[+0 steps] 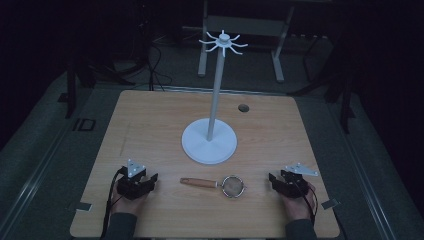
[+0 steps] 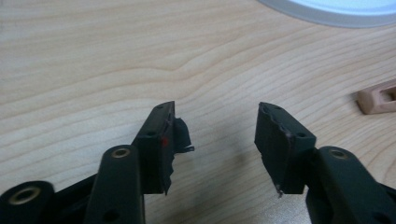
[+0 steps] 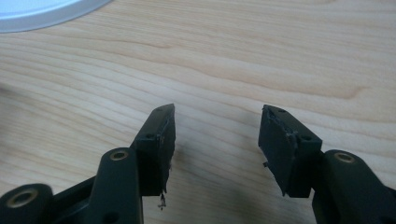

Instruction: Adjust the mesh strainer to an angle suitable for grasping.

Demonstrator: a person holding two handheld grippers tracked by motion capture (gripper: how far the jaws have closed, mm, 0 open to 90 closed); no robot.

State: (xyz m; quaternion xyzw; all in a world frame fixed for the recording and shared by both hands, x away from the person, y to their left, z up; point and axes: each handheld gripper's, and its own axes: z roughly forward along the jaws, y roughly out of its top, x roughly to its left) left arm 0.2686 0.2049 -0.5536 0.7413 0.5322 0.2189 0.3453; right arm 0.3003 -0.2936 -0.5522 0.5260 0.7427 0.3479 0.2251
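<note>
A small strainer (image 1: 233, 186) with a wooden handle (image 1: 198, 182) lies on the wooden table (image 1: 150, 125) near its front edge, handle pointing left. A white hanging stand, its round base (image 1: 209, 144) under a tall pole topped with hooks (image 1: 223, 43), rises at the table's middle. My left gripper (image 1: 146, 180) rests at the front left, open, with bare wood between its jaws (image 2: 215, 126). The handle's tip (image 2: 379, 96) shows at the right edge of the left gripper view. At the front right my right gripper (image 1: 275, 181) is open, nothing between its jaws (image 3: 217, 128).
A small dark hole (image 1: 243, 108) sits in the tabletop at the back right. Beyond the table stand a metal frame (image 1: 240, 30) and cables on a dark floor. The stand's base rim appears in both gripper views (image 2: 327, 11) (image 3: 42, 14).
</note>
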